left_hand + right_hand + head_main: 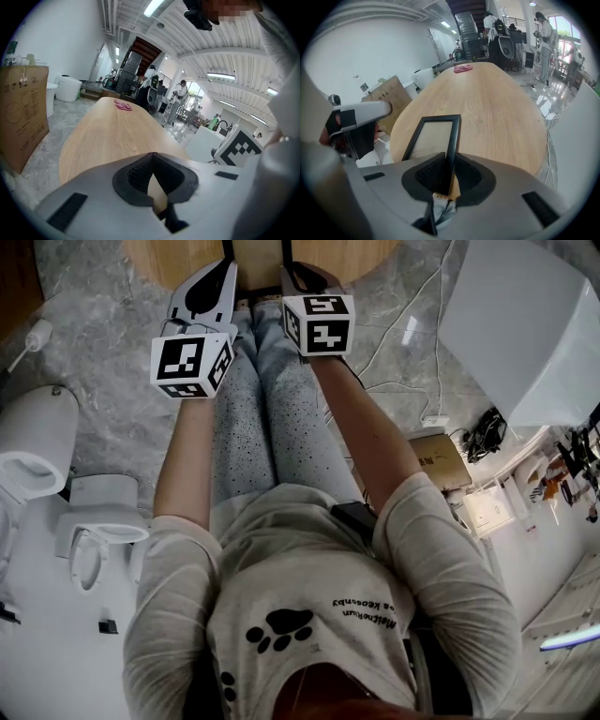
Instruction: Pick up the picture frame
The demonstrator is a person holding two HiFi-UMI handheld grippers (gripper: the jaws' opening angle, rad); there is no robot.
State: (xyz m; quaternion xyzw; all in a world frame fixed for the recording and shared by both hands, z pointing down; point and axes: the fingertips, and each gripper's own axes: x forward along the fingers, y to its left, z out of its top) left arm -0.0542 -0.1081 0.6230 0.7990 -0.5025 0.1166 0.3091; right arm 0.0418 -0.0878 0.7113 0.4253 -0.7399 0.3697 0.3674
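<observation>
The right gripper view shows a black rectangular picture frame (433,137) clamped edge-on between the fingers (426,174) of the right gripper (447,161), over the near end of an oval light-wood worktop (501,108). The left gripper view shows the left gripper (153,159) with its fingers (136,176) pressed together on nothing. In the head view the frame is hidden.

Oval wooden table (501,122), pink object (463,68) atop

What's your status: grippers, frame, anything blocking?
Left hand-held gripper shut, empty. Right hand-held gripper shut on frame edge. Frame out over table; lifted or not, can't tell. Nothing in the way seen.
</observation>
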